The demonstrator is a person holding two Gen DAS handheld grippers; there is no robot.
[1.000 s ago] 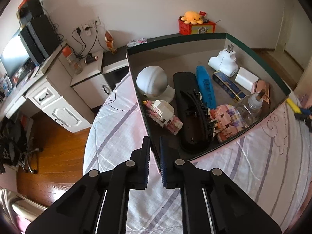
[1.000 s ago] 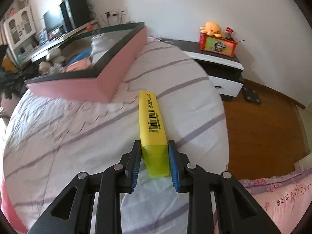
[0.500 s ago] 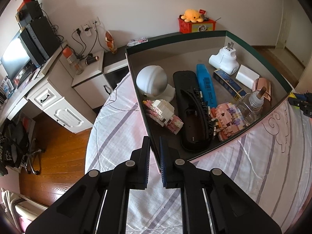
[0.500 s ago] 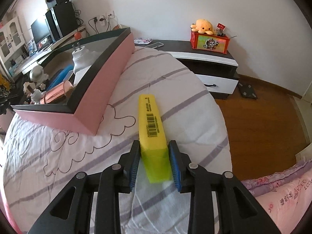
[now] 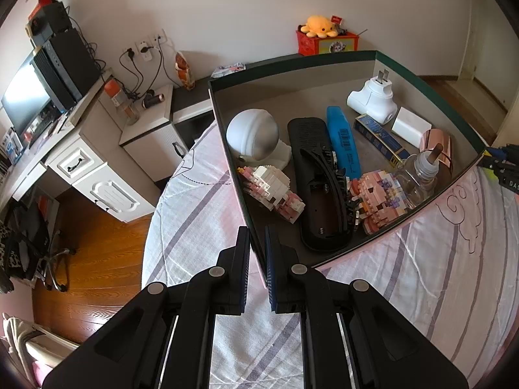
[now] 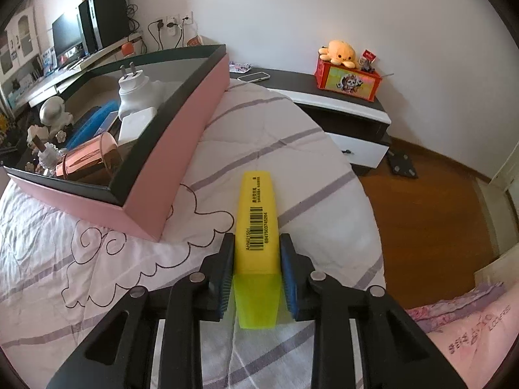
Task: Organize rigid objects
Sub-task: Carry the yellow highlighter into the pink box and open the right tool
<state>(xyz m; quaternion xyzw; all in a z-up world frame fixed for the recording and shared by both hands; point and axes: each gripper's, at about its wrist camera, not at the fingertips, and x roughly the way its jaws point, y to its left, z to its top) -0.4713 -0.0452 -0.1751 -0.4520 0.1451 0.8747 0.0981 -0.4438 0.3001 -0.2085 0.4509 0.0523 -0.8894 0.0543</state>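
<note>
Soft quilted bedding [image 5: 201, 220], white with lilac stripes and an embroidered cloud outline, covers the bed that carries everything, with glossy wood flooring and a white drawer unit [image 5: 97, 181] off to its left. On the bedding sits a shallow rectangular box [image 6: 181, 149] with smooth pink outer walls, a dark rim and a grey lining. At its left lie a round white astronaut-like figure [image 5: 256, 136] and a knobbly brick-built toy [image 5: 272, 188]; next comes a long black plastic case [image 5: 318, 188], a flat blue highlighter [image 5: 343, 142], a second pink brick model [image 5: 379, 197], a clear glass bottle [image 5: 421, 175], a shiny rose-gold cylinder [image 5: 436, 142], a white block [image 5: 410, 126] and a white plug adapter [image 5: 373, 100]. The left hand-held gripper [image 5: 258, 253] angles steeply downward, its matte black fingers closed tight on the thin near-left wall of the box. Further right, outside the box and just beside its corner, the right hand-held gripper [image 6: 256, 259] tilts down at a similar angle, its jaws closing, blue ribbed pads pressing the sides of a boxy yellow highlighter [image 6: 258, 223] with a barcode and a translucent lime cap, raised above the bedding.
</note>
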